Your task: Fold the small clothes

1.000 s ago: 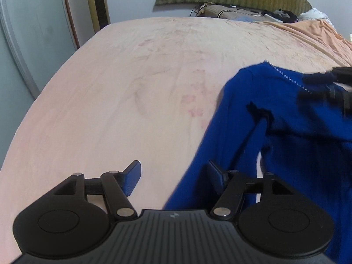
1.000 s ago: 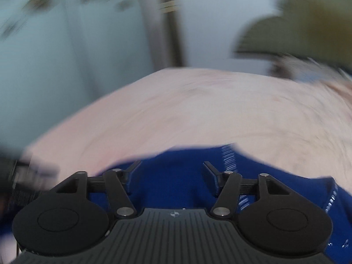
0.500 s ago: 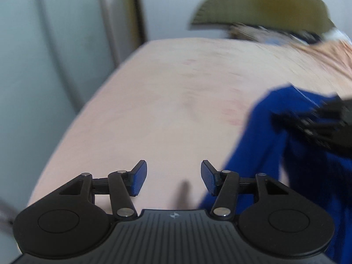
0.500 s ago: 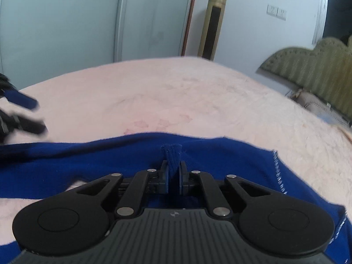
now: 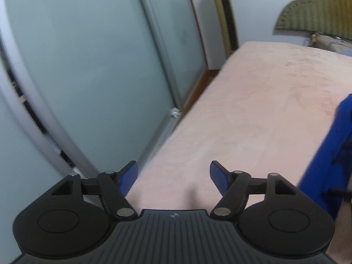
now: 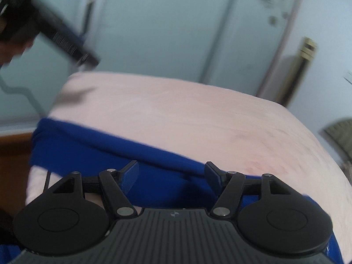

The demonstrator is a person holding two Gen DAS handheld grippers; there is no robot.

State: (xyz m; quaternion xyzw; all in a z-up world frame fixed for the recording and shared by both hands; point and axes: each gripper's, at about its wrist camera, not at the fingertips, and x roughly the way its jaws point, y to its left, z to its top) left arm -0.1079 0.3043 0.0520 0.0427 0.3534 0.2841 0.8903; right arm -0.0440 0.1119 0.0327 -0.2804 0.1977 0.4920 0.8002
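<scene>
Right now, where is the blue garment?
The blue garment lies on the pink bed, below the open right gripper; in the left wrist view it is at the right edge.

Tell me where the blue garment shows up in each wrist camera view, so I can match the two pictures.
Left wrist: the blue garment runs down the far right edge, right of the open left gripper.
Right wrist: it lies as a wide band across the lower middle, under the open right gripper.
Shared landmark: the pink bed cover.

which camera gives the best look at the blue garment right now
The right wrist view: the blue garment stretches across the pink bed beneath the open right gripper. The left wrist view catches only its edge.
</scene>
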